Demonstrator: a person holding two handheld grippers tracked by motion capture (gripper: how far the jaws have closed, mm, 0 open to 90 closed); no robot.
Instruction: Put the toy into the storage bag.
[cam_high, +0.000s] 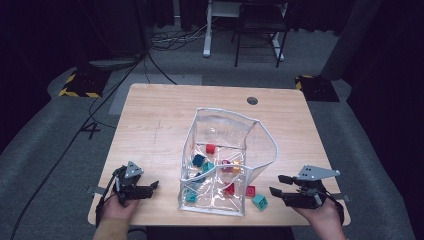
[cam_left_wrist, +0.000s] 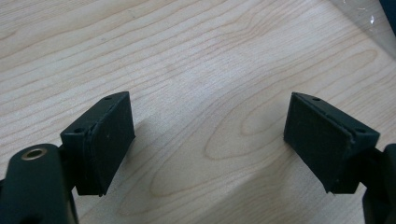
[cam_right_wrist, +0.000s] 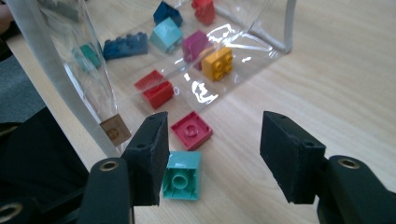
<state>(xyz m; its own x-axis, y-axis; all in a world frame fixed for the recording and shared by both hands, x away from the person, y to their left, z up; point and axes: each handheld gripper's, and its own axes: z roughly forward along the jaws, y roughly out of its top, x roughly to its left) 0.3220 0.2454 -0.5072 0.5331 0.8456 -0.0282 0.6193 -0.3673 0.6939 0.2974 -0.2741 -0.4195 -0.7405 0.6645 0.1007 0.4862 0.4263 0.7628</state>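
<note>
Resting on the wooden table (cam_high: 160, 115), the left gripper (cam_high: 150, 187) has its jaws spread wide over bare wood and holds nothing. The right gripper (cam_right_wrist: 212, 154) is also wide open and empty; a teal block (cam_right_wrist: 182, 176) lies just beside its left jaw, and a red square block (cam_right_wrist: 192, 129) lies just beyond it, both outside the bag. The clear plastic bag (cam_high: 220, 131), soft and shiny with a white rim, stands between the grippers. Inside it are blue, teal, magenta, red and yellow studded blocks.
</note>
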